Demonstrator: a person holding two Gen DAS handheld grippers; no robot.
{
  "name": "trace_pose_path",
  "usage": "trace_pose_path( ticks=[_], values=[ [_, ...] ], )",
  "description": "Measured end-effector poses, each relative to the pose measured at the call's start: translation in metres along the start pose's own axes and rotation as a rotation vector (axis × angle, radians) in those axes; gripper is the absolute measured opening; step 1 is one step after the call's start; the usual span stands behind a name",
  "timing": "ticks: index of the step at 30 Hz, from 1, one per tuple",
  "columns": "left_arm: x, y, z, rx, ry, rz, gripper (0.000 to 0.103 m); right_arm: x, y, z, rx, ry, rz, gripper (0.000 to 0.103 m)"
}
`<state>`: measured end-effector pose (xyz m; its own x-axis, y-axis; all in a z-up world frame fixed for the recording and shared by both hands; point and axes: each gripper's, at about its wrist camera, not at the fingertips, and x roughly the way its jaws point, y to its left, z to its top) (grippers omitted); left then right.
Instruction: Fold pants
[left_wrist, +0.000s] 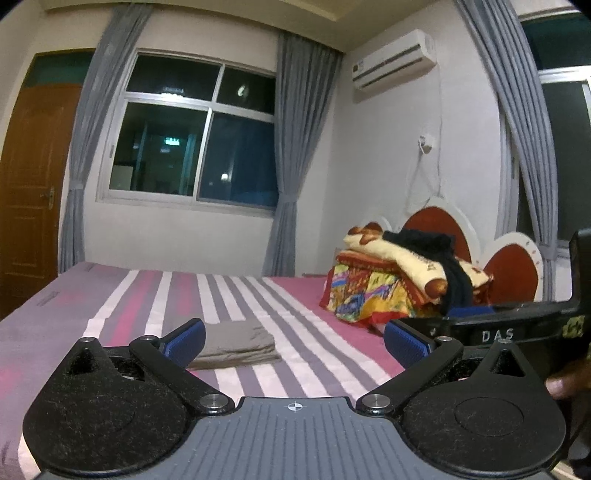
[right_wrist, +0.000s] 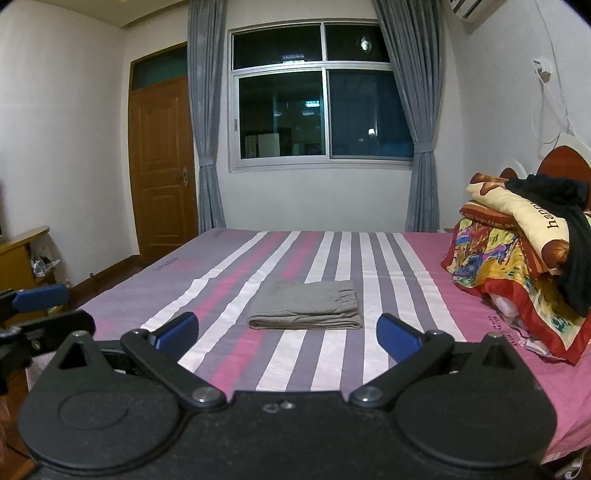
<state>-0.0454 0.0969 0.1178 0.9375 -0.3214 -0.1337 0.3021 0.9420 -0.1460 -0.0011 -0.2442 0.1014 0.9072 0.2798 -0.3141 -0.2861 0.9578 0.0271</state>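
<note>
Pants plain grey. Sheet pink, with purple and white stripes. Gripper pads blue, arms black. Curtains grey. Door brown. Bedding pile multicoloured, red-edged.

Grey pants: soft matt cloth; striped bed sheet: smooth woven cotton-like cloth; door: glossy varnished wood; claw pads: ribbed blue rubbery.

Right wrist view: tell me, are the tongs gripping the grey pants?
No, the right tongs are open and hold nothing; the folded grey pants lie on the bed beyond them.
</note>
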Motion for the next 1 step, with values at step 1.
trace_pose_path(
  ticks=[1],
  values=[
    [0.0010, -0.0003, 0.0004, 0.001, 0.003, -0.004, 0.103, 0.0002, -0.0001, -0.0003, 0.001, -0.001, -0.001, 0.103]
  ],
)
